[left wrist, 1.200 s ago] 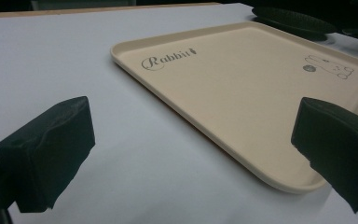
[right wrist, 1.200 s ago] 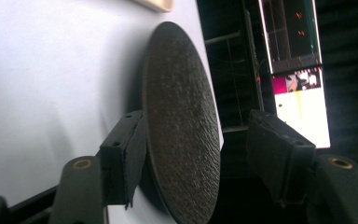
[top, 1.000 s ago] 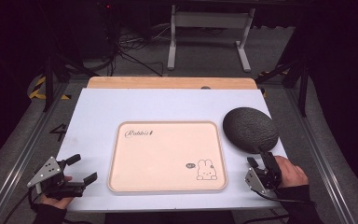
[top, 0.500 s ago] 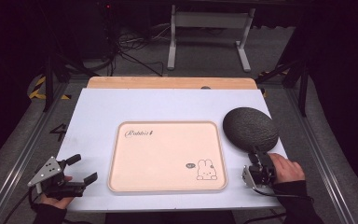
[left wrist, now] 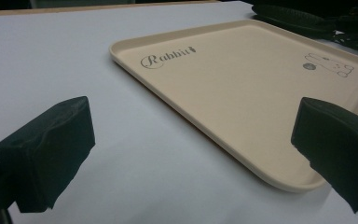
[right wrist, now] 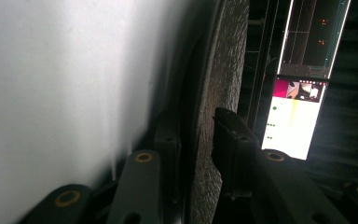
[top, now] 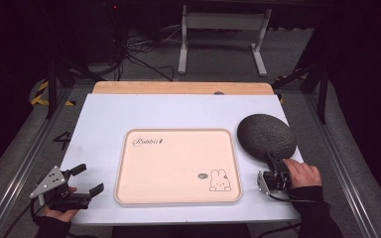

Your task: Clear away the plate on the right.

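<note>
Right hand-held gripper [top: 273,166] closing on rim of dark textured round plate [top: 266,136] (jaws straddling rim, one under, one over); not yet moved to beige rectangular rabbit-print tray [top: 178,166]. Left hand-held gripper [top: 82,181] open, idle on white worktop [top: 178,111].

- The left gripper [top: 79,184] rests low at the near left, held from below by the left hand [top: 59,213], fingers [left wrist: 46,156] wide apart.
- The right gripper [top: 273,163], turned on its side in the right hand [top: 302,173], has just been closing, fingers [right wrist: 233,144] nearly together.
</note>
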The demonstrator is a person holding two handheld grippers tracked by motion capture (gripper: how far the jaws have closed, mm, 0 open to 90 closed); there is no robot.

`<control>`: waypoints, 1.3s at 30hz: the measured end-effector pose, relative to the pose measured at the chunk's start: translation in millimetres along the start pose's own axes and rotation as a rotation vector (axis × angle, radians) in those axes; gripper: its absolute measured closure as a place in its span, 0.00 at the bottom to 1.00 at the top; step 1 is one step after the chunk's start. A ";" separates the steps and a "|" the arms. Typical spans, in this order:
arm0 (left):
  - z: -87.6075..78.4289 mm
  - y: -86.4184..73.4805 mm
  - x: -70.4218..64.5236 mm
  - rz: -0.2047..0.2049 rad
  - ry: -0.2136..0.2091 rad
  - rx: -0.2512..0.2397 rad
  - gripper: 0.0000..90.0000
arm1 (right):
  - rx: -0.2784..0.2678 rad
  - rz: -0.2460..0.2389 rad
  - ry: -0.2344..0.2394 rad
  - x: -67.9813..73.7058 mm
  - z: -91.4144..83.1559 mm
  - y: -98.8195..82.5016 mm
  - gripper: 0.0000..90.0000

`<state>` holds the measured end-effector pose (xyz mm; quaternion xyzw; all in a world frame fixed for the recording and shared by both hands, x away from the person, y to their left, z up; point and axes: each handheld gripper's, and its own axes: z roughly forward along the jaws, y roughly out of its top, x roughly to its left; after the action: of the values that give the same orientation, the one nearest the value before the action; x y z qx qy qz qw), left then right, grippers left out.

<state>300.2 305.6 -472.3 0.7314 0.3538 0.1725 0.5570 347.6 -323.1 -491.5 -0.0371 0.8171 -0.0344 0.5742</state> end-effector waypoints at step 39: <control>-0.2 -0.2 -0.4 0.004 0.002 -0.006 0.00 | 0.090 0.005 0.022 -5.8 0.7 5.0 0.95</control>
<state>299.7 305.5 -472.4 0.7303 0.3524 0.1754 0.5583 350.2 -317.5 -486.8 -0.0090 0.8212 -0.0701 0.5662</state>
